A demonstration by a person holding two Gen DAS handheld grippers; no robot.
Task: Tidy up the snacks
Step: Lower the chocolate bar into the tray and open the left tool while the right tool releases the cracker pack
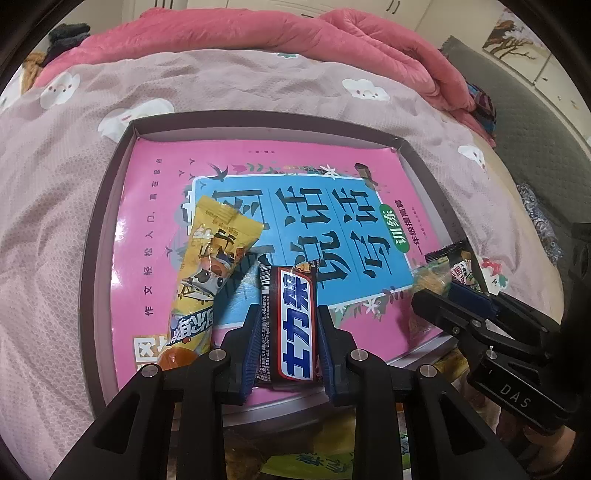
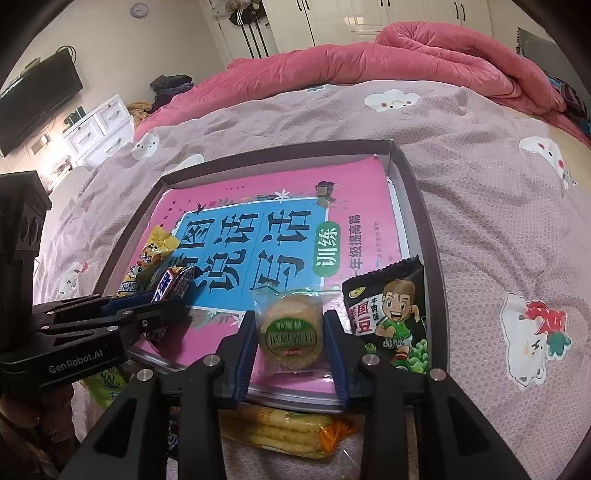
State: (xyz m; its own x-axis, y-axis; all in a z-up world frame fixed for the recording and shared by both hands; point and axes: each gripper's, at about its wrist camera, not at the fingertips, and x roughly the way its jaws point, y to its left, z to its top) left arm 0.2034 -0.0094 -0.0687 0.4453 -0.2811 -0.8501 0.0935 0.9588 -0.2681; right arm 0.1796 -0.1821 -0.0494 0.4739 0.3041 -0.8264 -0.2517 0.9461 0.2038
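A shallow dark-rimmed box (image 1: 258, 120) (image 2: 277, 155) lies on the bed with a pink book (image 1: 162, 192) (image 2: 236, 184) covering its floor. My left gripper (image 1: 290, 314) (image 2: 166, 299) is shut on a dark chocolate bar (image 1: 291, 325) (image 2: 175, 284), held over the book's near left part. A yellow snack packet (image 1: 210, 266) (image 2: 155, 251) lies just left of it. My right gripper (image 2: 290, 319) (image 1: 436, 295) is shut on a round cracker in clear wrap (image 2: 290, 328) (image 1: 430, 277) over the book's near right. A black pea packet (image 2: 388, 317) (image 1: 458, 262) lies right of it.
Outside the box's near edge lie a yellow cracker pack (image 2: 288, 432) and a green packet (image 2: 107, 384) (image 1: 314, 461) on the cloud-print sheet (image 2: 498, 221). A rolled pink quilt (image 2: 424, 59) (image 1: 258, 33) lies along the far side. White drawers (image 2: 99, 129) stand at the left.
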